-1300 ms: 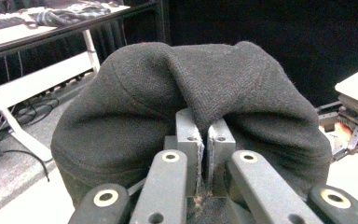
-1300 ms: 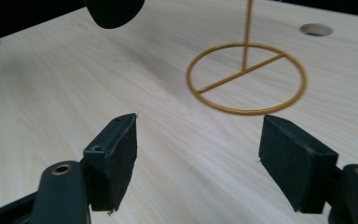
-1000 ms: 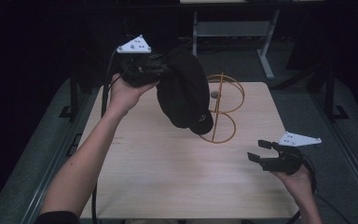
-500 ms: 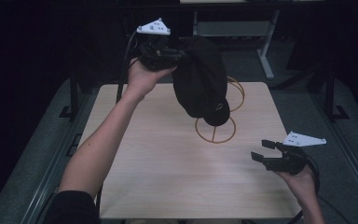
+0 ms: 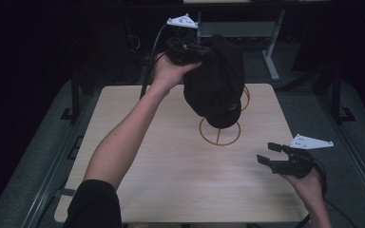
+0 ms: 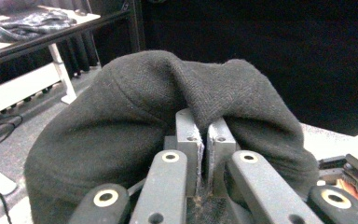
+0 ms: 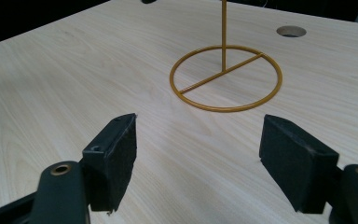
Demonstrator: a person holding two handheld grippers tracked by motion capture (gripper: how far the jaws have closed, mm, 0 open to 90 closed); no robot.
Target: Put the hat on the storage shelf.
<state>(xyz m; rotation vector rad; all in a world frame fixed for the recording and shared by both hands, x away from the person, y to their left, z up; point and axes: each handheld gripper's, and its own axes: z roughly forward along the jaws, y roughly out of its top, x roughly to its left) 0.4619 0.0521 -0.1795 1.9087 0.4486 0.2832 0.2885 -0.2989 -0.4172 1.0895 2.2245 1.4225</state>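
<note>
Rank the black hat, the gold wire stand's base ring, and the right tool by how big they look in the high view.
1. black hat, clearly largest, though it is held up nearer the camera.
2. right tool and the stand's base ring look about alike, so I won't rank them.

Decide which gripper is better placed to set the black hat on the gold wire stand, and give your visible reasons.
Left. The left gripper is already clamped on the black hat, holding it above the gold wire stand. The right gripper is open and holds nothing, low over the table, apart from the stand.
</note>
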